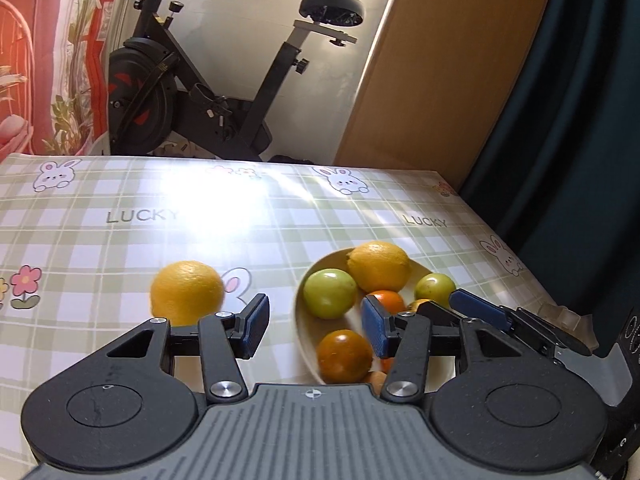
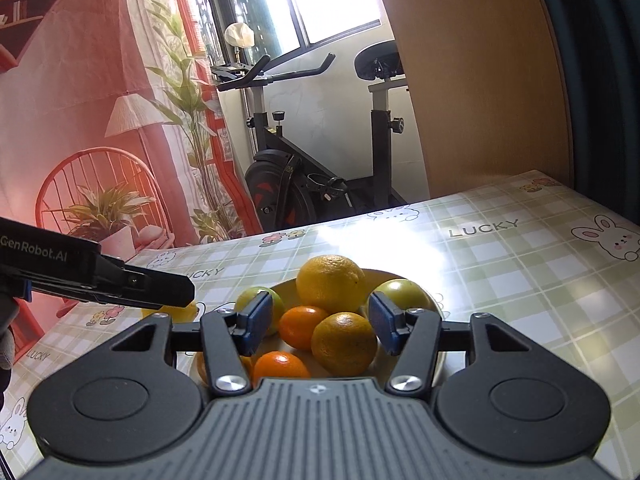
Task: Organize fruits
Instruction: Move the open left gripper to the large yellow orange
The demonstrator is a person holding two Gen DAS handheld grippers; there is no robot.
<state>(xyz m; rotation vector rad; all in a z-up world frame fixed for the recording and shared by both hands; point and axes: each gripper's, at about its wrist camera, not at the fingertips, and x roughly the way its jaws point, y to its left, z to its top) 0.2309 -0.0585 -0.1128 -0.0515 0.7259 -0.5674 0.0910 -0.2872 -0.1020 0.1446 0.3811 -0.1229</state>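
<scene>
Nearly done by my read: plate (image 2: 436,364) holds most fruit, one lemon (image 1: 187,292) left on the tablecloth (image 1: 120,240) just beside it, my left gripper (image 1: 316,326) and right gripper (image 2: 320,322) both released, gripping nothing.

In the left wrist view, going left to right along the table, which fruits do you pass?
Loose yellow orange → green fruit at the plate's left → large yellow orange → small green fruit at the plate's right.
</scene>
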